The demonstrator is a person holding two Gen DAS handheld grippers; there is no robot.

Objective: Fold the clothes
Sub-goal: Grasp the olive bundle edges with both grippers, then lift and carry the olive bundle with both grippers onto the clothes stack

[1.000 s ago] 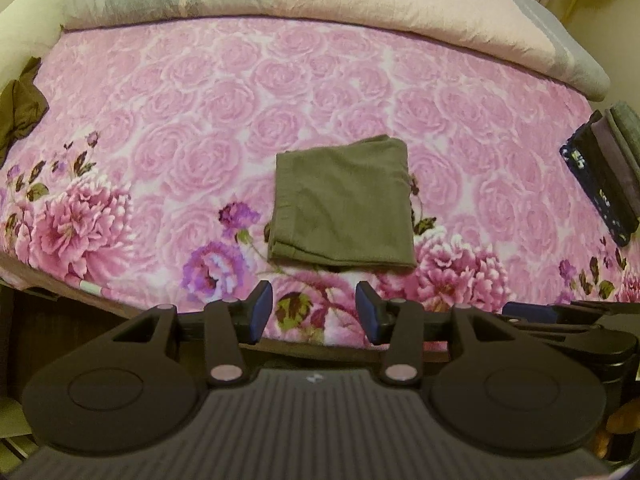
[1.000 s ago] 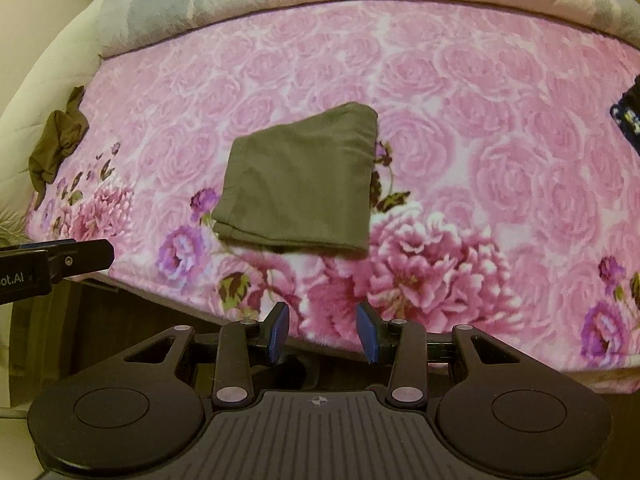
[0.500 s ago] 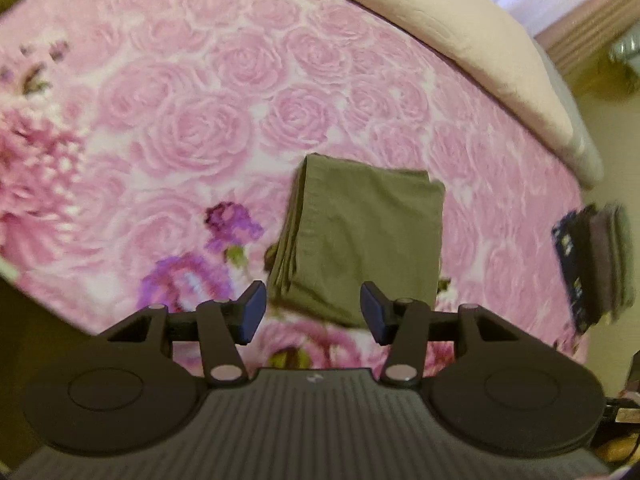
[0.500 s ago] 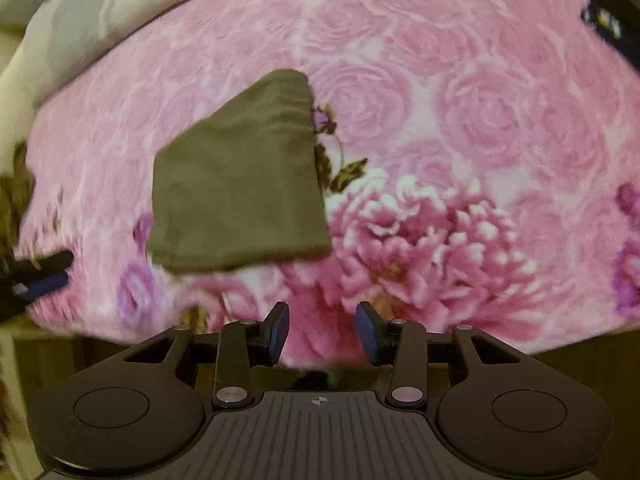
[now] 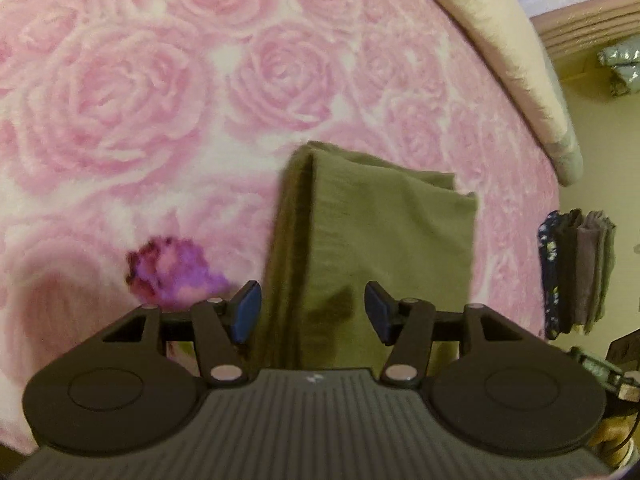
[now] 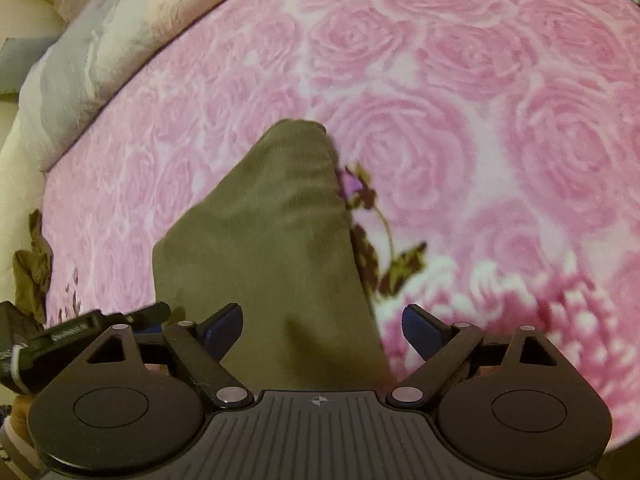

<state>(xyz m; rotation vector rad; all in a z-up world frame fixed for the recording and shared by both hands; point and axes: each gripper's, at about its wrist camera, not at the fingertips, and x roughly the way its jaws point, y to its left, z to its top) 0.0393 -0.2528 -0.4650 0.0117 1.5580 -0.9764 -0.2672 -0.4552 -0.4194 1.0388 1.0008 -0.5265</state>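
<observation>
A folded olive-green garment (image 5: 372,248) lies flat on the pink rose bedspread (image 5: 120,92). My left gripper (image 5: 313,312) is open, low over the garment's near left edge, its jaws astride the stacked folds. In the right wrist view the same garment (image 6: 272,248) runs under my right gripper (image 6: 322,328), which is open wide over its near right edge. Whether the fingers touch the cloth is hidden. The left gripper's body (image 6: 80,328) shows at the lower left of the right wrist view.
A stack of folded clothes (image 5: 576,272) stands at the bed's right edge. A crumpled olive garment (image 6: 34,272) lies at the bed's left side. A rolled cream and grey duvet (image 6: 100,52) lines the far edge of the bed.
Both grippers have moved forward and down from the bed's front edge to just over the folded garment. The right gripper's jaws have opened wider.
</observation>
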